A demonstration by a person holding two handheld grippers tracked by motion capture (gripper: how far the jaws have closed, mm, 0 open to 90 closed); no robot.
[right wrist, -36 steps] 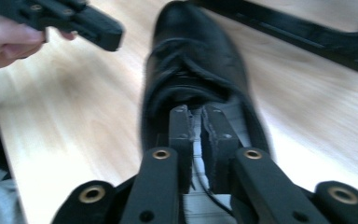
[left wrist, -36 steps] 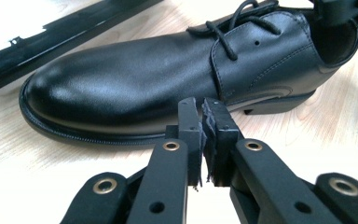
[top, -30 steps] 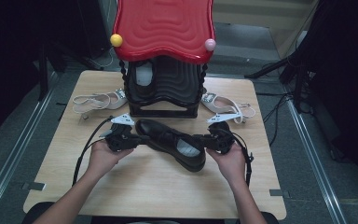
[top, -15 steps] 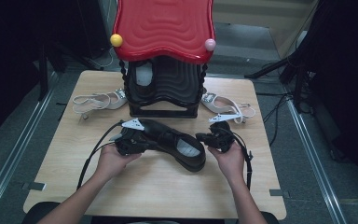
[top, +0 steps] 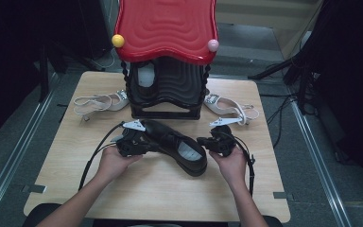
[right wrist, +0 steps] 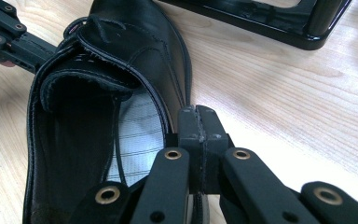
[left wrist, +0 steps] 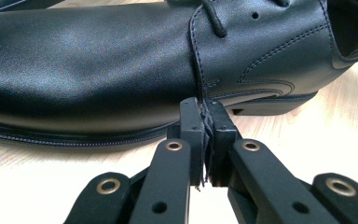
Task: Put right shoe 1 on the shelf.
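Lace (left wrist: 204,126) pinched between left gripper (left wrist: 204,140) fingers; right gripper (right wrist: 199,140) fingers closed on shoe (top: 172,144) collar, seemingly. Risk: lace slipped if tugged.

The high view looked forward and down over the counter (top: 246,189); each hand-held gripper's camera sat low and close to the black shoe (top: 179,147) (left wrist: 121,70) (right wrist: 98,140), facing it from opposite sides; all three shared that shoe.

The shoe (top: 175,144) is glossy black with a pale lined insole. The stand (top: 166,90) is black under a red rippled top (top: 165,28). 2 sandals (top: 99,101) are white.
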